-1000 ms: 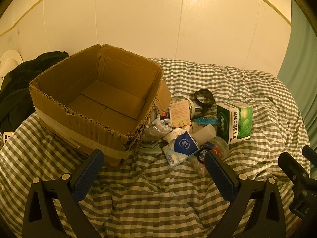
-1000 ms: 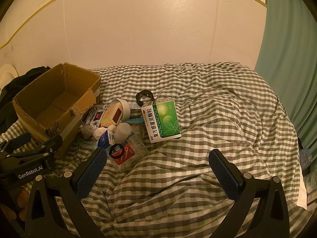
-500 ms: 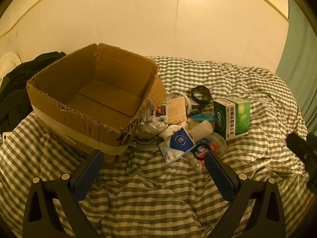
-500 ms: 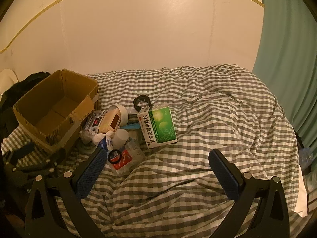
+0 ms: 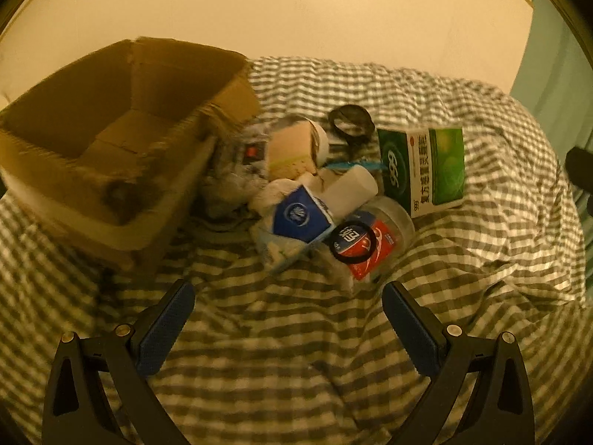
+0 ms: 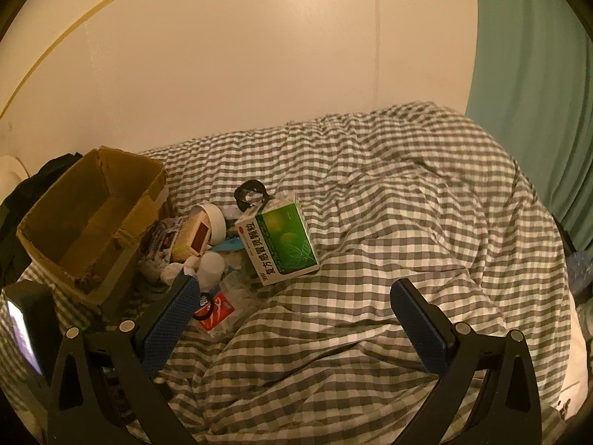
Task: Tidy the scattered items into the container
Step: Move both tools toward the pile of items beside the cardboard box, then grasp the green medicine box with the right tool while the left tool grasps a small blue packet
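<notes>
Left wrist view: the left hand-held gripper point(image 5: 287, 298) hangs wide open over the checked bedcover point(image 5: 289, 348), with nothing between its blue pads point(image 5: 165, 328). Just ahead lies the heap of loose items. Nearest is a clear packet point(image 5: 374, 246) with a red label and a black ring point(image 5: 351, 244) lying on it. Beside it to the left is a blue-and-white pack point(image 5: 296, 217), and behind that a white bottle point(image 5: 352, 189). A green box point(image 5: 426, 170) stands at the right of the heap, a black loop point(image 5: 350, 124) at the back, and a tape roll point(image 5: 317, 141) near the middle. The cardboard box point(image 5: 111, 129) sits open at the left, touching the heap; this part of the picture is blurred.

Right wrist view: the right hand-held gripper point(image 6: 294, 293) is also spread wide and empty, above bare bedcover point(image 6: 407, 222). The green box point(image 6: 281, 244) lies ahead and left of it, the cardboard box point(image 6: 96, 218) farther left with nothing visible inside. The left pad point(image 6: 170, 324) overlaps the red-labelled packet point(image 6: 217, 309). Part of the other gripper point(image 6: 26, 319) shows at the left edge.
</notes>
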`<state>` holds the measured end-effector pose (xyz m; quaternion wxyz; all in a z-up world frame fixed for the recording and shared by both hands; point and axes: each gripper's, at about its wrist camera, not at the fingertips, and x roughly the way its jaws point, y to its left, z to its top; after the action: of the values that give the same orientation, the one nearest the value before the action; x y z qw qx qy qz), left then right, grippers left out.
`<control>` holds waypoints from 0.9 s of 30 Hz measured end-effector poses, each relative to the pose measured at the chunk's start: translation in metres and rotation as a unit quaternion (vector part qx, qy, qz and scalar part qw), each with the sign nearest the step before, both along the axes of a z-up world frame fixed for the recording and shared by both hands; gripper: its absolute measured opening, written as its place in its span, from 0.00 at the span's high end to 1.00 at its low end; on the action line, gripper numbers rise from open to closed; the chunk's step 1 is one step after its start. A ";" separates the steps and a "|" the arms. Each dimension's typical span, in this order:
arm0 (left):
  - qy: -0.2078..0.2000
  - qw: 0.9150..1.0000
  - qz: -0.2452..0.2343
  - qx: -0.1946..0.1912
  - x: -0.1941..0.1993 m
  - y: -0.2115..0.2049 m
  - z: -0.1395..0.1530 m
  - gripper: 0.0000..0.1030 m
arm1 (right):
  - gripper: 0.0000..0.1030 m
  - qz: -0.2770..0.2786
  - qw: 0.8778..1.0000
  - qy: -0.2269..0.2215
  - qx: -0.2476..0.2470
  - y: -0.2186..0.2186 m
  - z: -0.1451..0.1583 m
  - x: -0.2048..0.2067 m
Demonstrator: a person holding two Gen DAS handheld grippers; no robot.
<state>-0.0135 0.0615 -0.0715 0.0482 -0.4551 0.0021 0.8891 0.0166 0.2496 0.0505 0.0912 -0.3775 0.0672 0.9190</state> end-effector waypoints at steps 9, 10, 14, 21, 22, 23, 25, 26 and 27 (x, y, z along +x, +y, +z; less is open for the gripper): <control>-0.014 0.999 0.043 0.030 -0.049 -0.009 -0.020 0.00 | 0.00 -0.008 1.000 -0.023 -0.006 0.007 -0.019 -0.014; -0.018 0.998 0.047 0.035 -0.053 -0.011 -0.022 0.00 | 0.00 -0.007 1.000 -0.026 -0.003 0.006 -0.020 -0.016; -0.048 0.998 0.034 0.034 -0.073 -0.005 -0.039 0.00 | 0.00 -0.005 0.999 -0.036 0.010 0.001 -0.029 -0.026; -0.064 0.995 0.041 0.068 -0.086 -0.014 -0.057 0.02 | 0.00 0.022 0.999 -0.030 0.040 -0.010 -0.037 -0.046; -0.061 0.995 0.036 0.067 -0.085 -0.013 -0.056 0.08 | 0.00 0.032 0.998 -0.033 0.042 -0.012 -0.041 -0.052; -0.062 0.996 0.031 0.064 -0.083 -0.012 -0.057 0.15 | 0.00 0.044 0.998 -0.035 0.041 -0.015 -0.044 -0.059; -0.069 0.995 0.028 0.061 -0.083 -0.013 -0.057 0.21 | 0.00 0.061 0.996 -0.037 0.050 -0.021 -0.050 -0.072; -0.068 0.996 0.025 0.061 -0.081 -0.014 -0.055 0.27 | 0.00 0.061 0.995 -0.037 0.062 -0.024 -0.053 -0.078; -0.066 0.996 0.021 0.060 -0.080 -0.016 -0.054 0.30 | 0.00 0.060 0.994 -0.038 0.078 -0.026 -0.055 -0.083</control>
<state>-0.0931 0.0453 -0.1257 0.0564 -0.5091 -0.0643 0.8565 -0.0666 0.2231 -0.0044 0.0675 -0.4068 -0.0307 0.9105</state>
